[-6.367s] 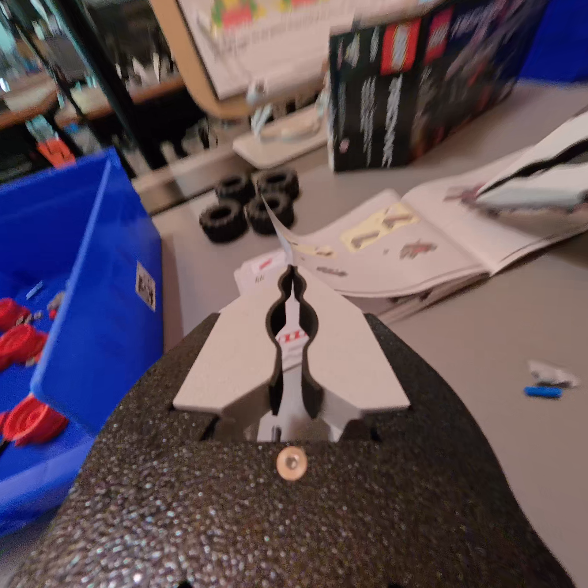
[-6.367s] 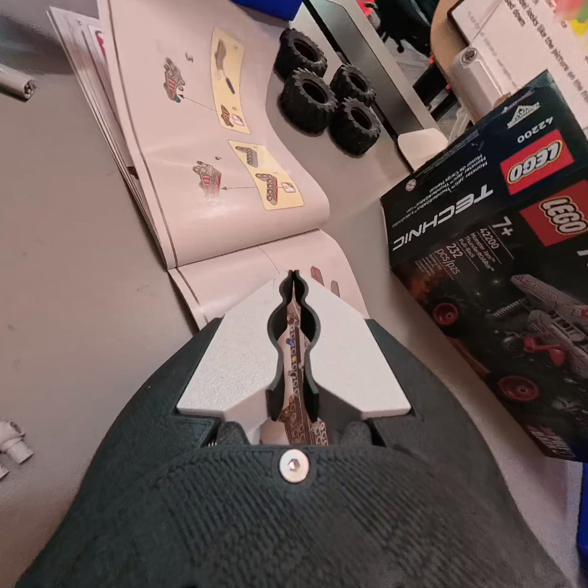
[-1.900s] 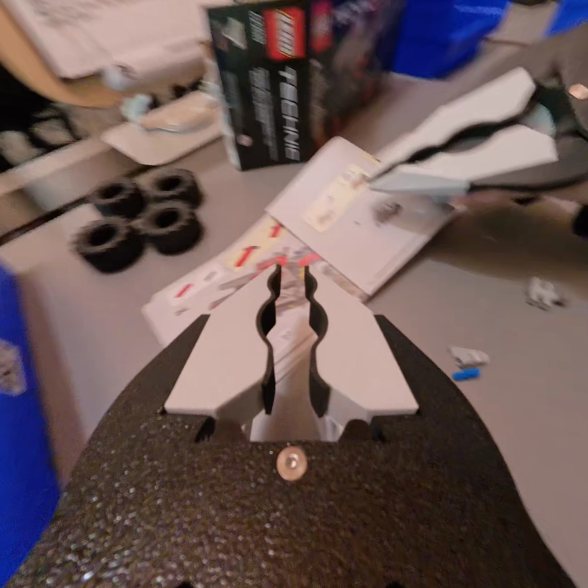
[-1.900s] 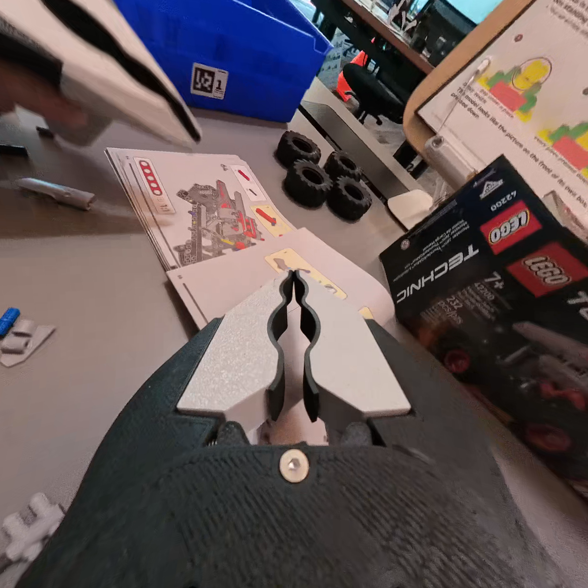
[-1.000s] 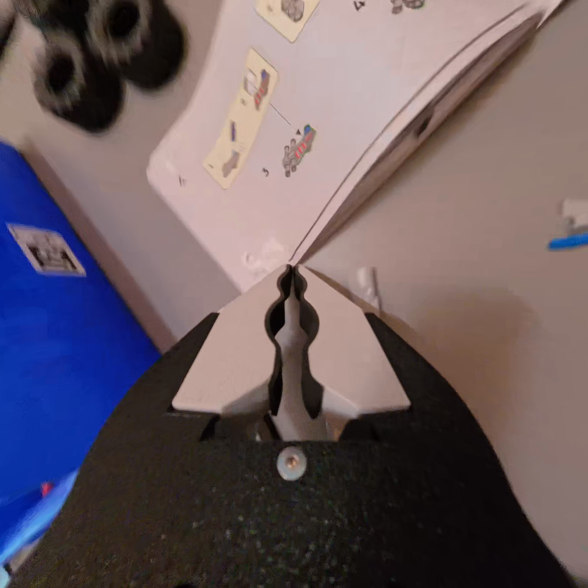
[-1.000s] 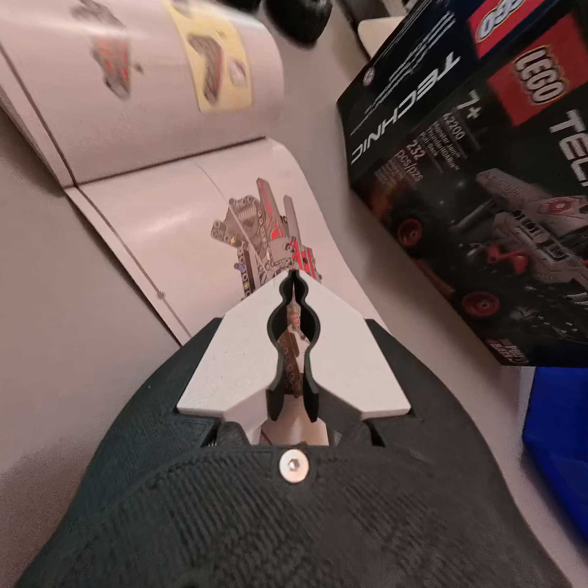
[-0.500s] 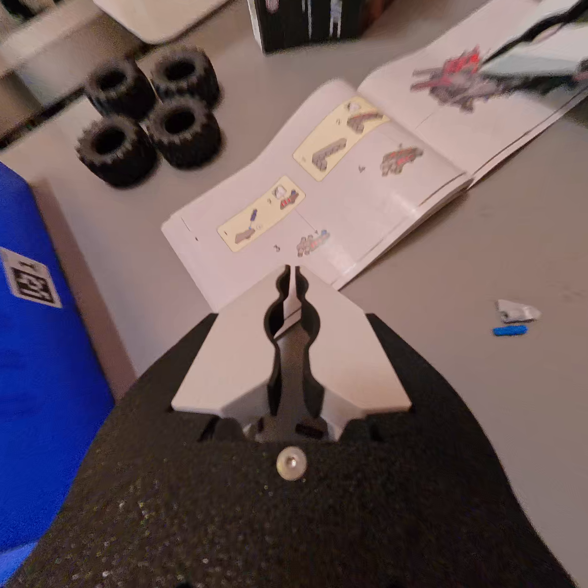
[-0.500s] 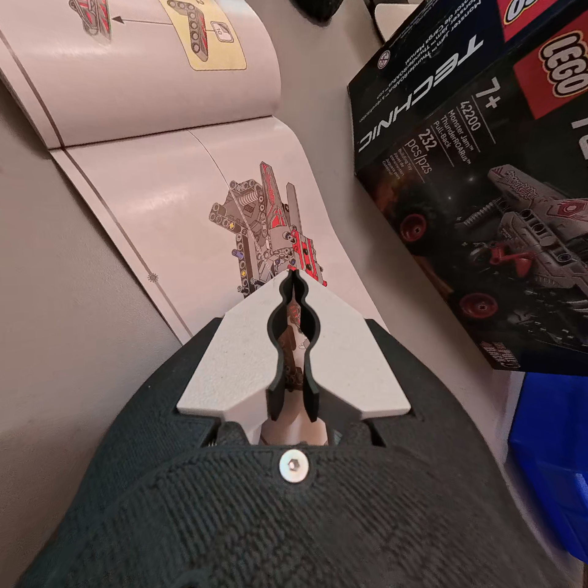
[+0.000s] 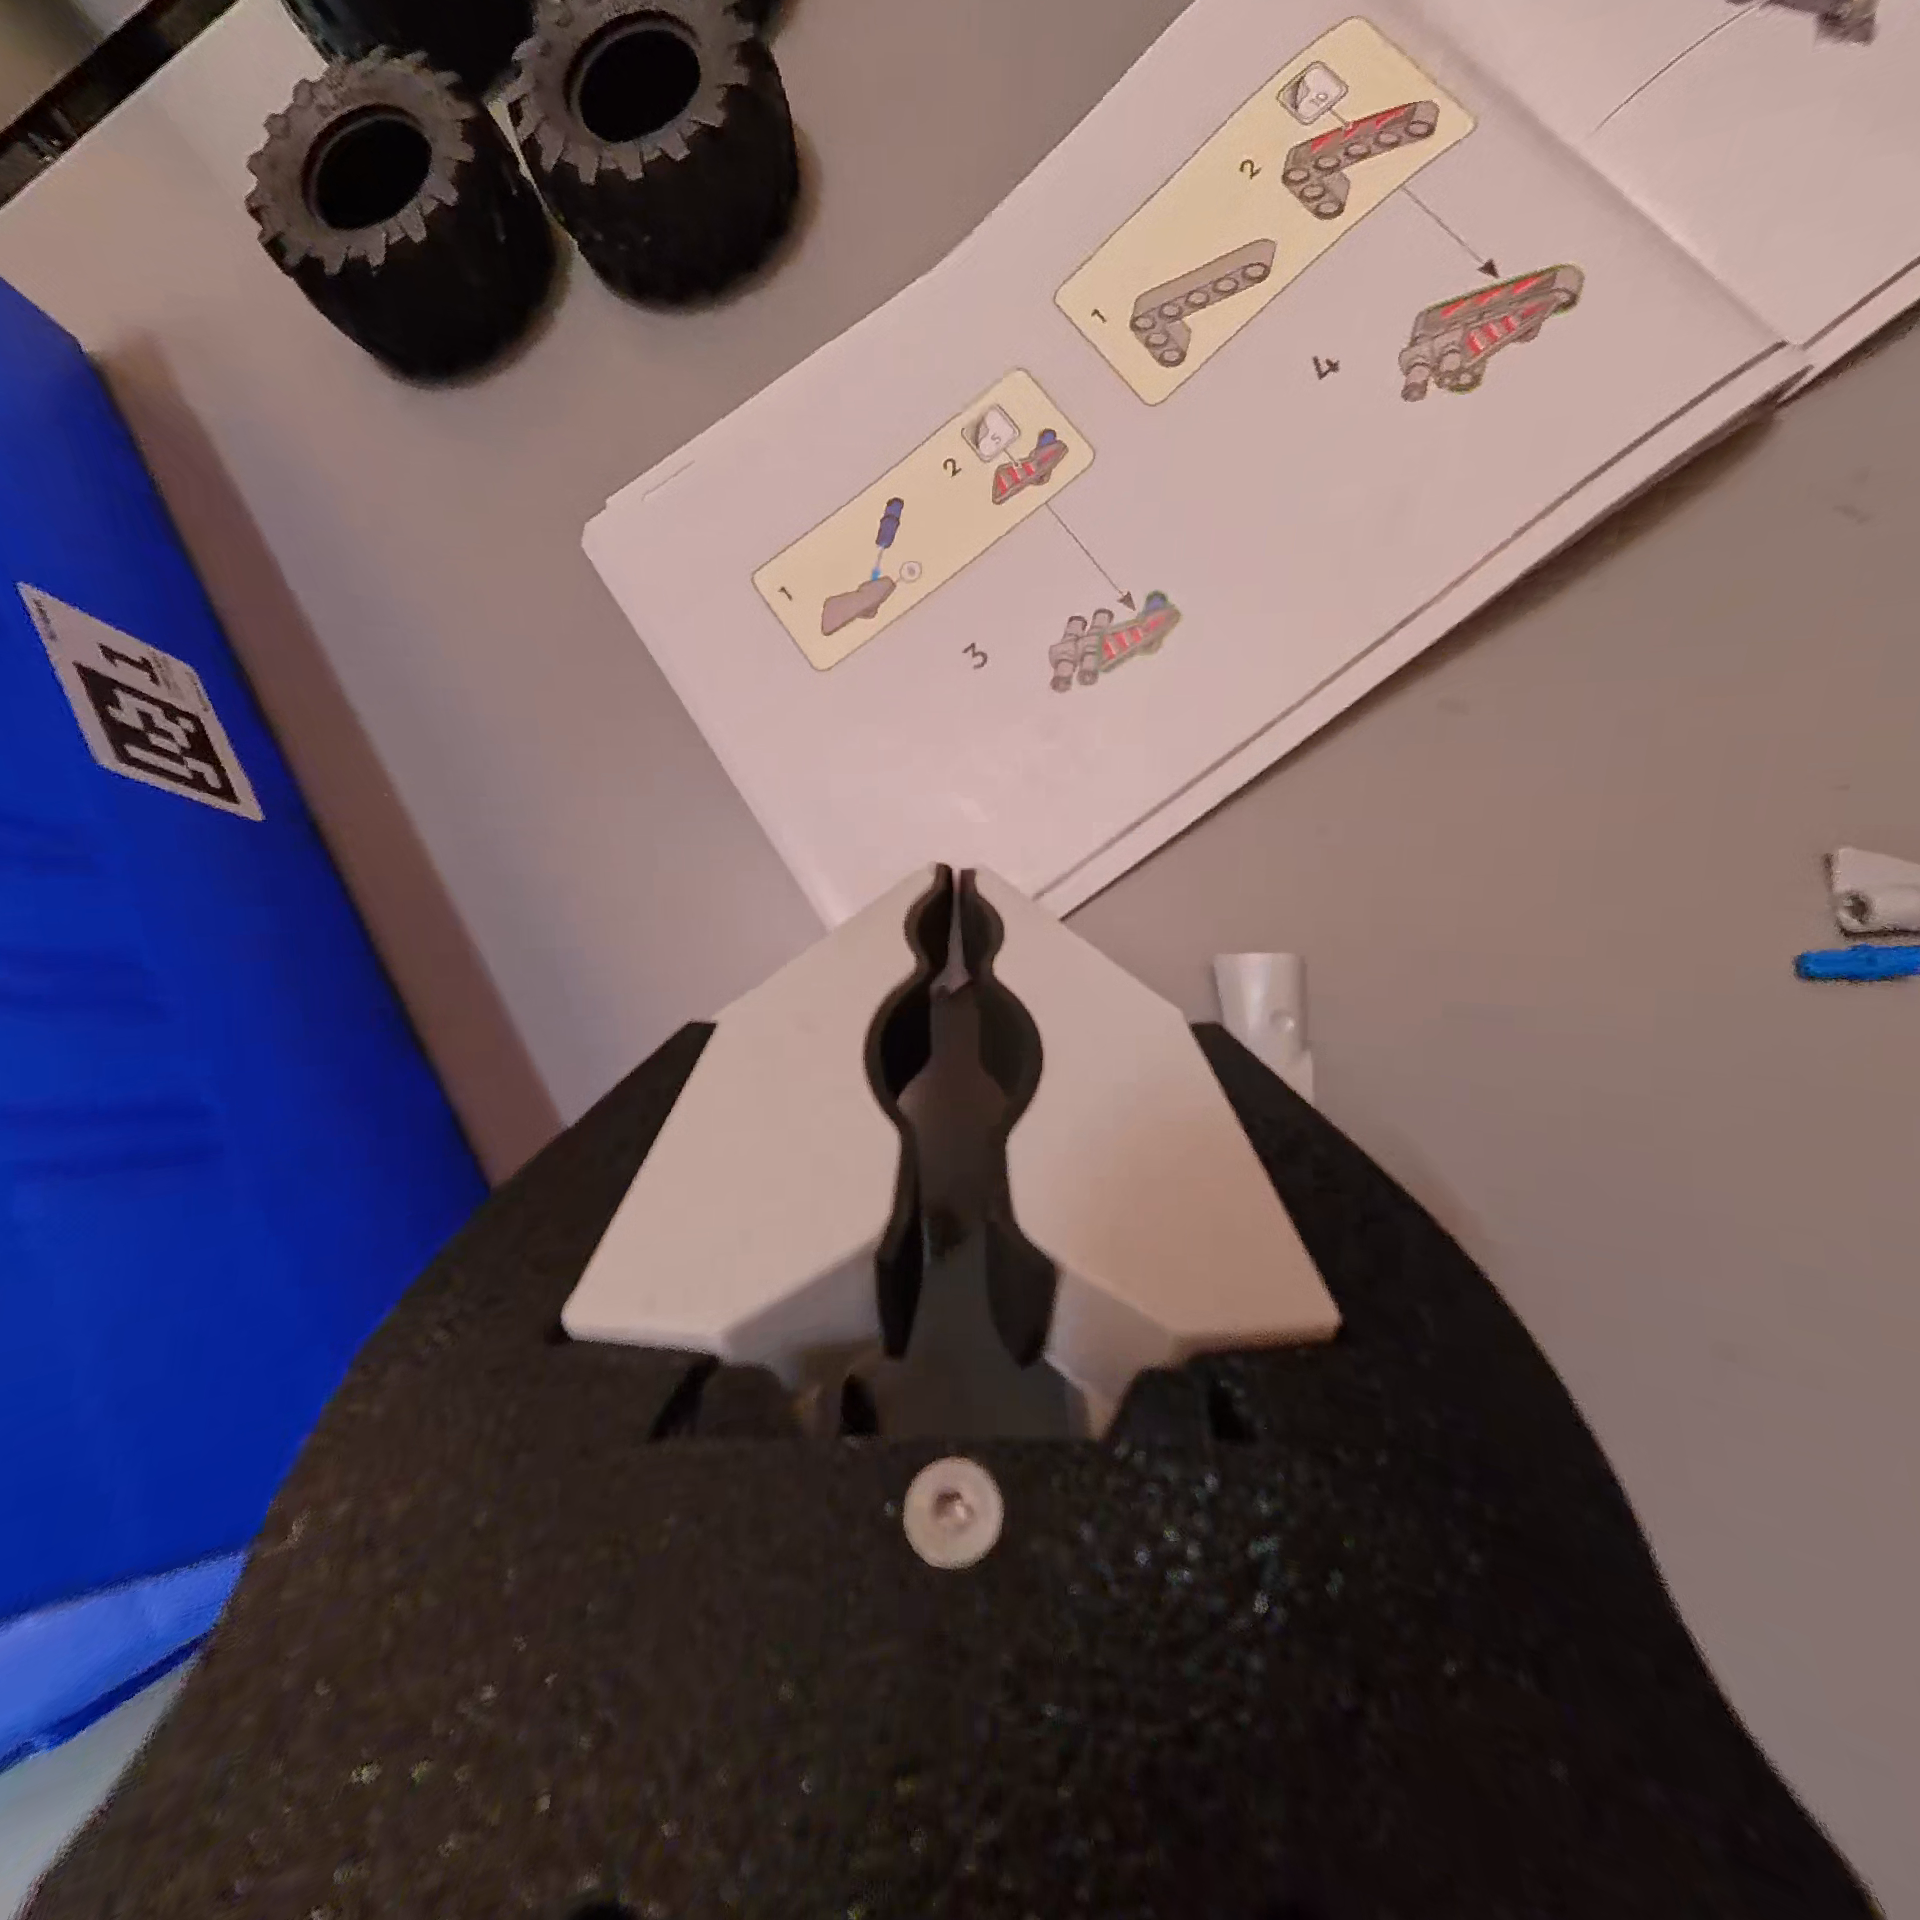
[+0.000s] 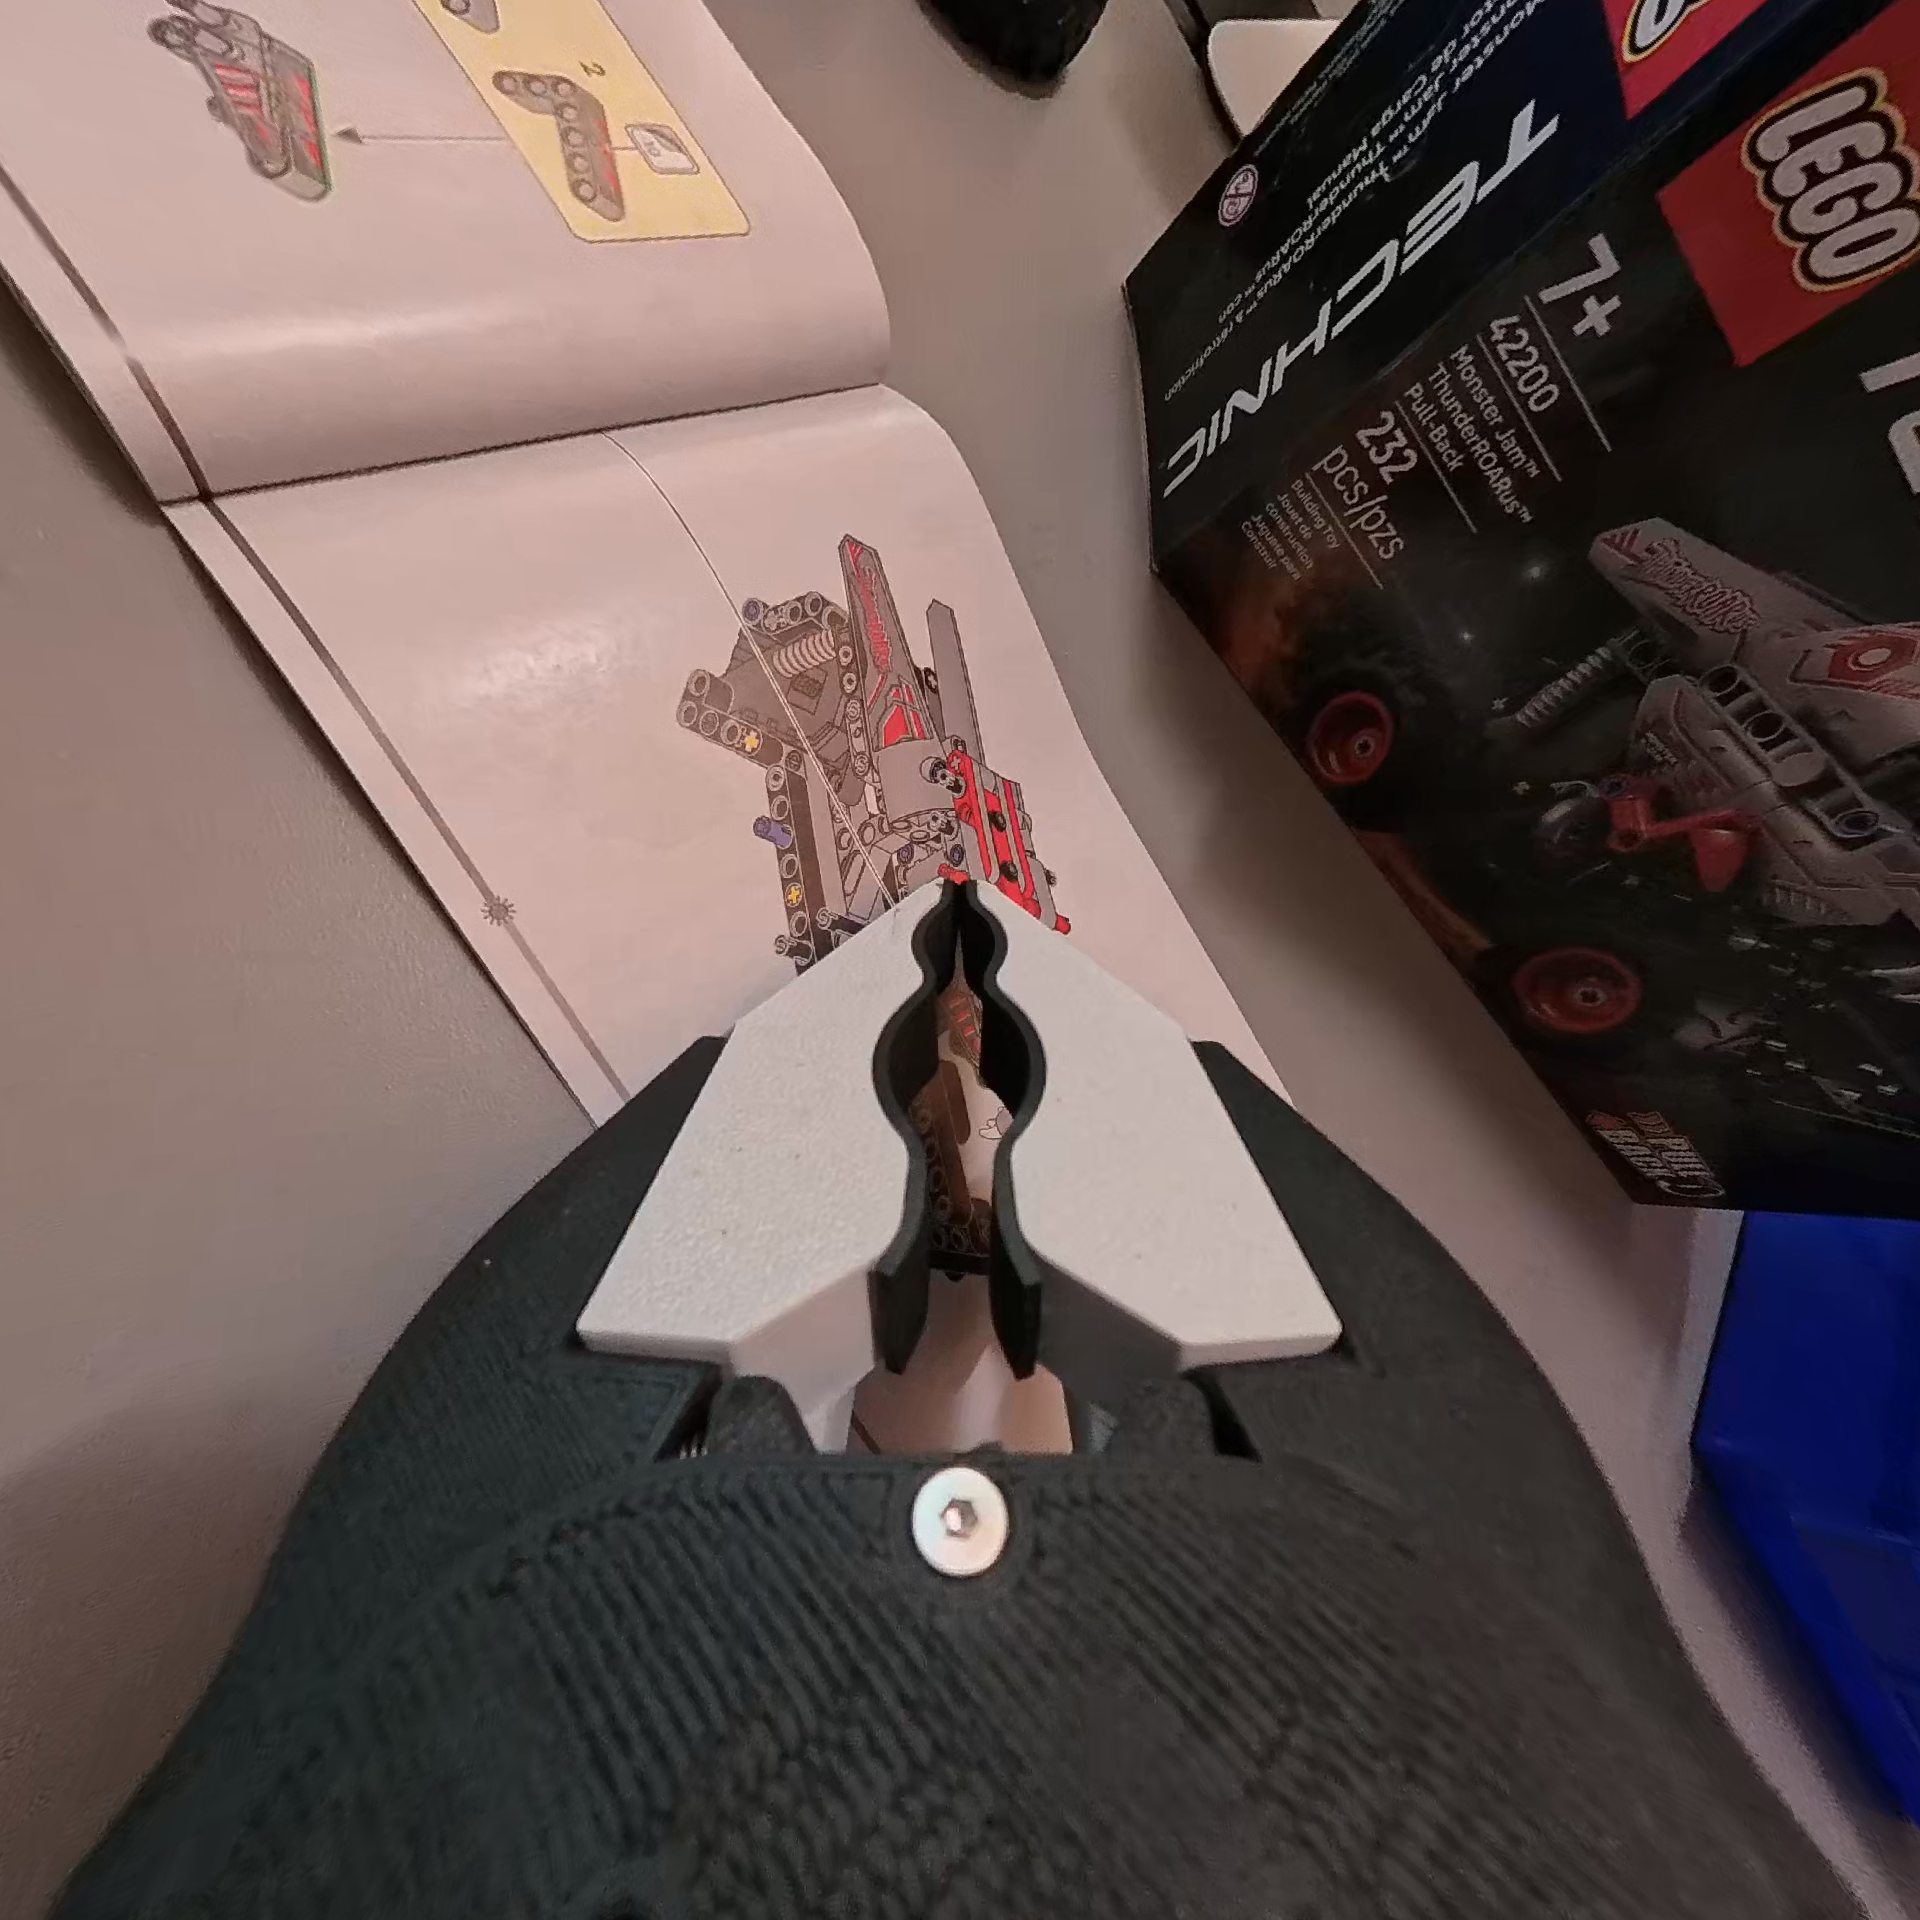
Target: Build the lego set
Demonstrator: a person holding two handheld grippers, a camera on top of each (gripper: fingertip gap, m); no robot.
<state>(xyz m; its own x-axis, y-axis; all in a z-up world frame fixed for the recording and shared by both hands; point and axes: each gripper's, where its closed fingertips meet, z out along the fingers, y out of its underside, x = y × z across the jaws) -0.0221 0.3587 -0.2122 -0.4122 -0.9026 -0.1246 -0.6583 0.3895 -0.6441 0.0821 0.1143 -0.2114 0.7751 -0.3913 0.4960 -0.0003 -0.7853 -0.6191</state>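
The open instruction booklet [image 9: 1195, 499] lies flat on the grey table, showing small build steps. My left gripper [image 9: 954, 878] is shut and empty, its tips over the booklet's near corner. A light grey Lego piece [image 9: 1262, 1013] lies just right of its fingers. A small white piece [image 9: 1875, 899] and a blue pin [image 9: 1860, 964] lie at the far right. My right gripper [image 10: 961, 888] is shut, its tips low over the booklet's right page [image 10: 582, 675], on the picture of the model. I cannot tell whether it touches the page.
Two black tyres [image 9: 395, 208] stand beyond the booklet's left end. A blue bin [image 9: 156, 935] with a tag walls off the left. The black Lego box [image 10: 1558, 623] stands right of the booklet, with another blue bin [image 10: 1818, 1558] below it. About 25 cm separates my left fingertips from my right. My left tips are roughly 6 cm from the light grey Lego piece [image 9: 1262, 1013].
My left gripper has dropped closer to the booklet's near corner, so the right gripper is out of its view. My right gripper has hardly moved. Both stay shut.
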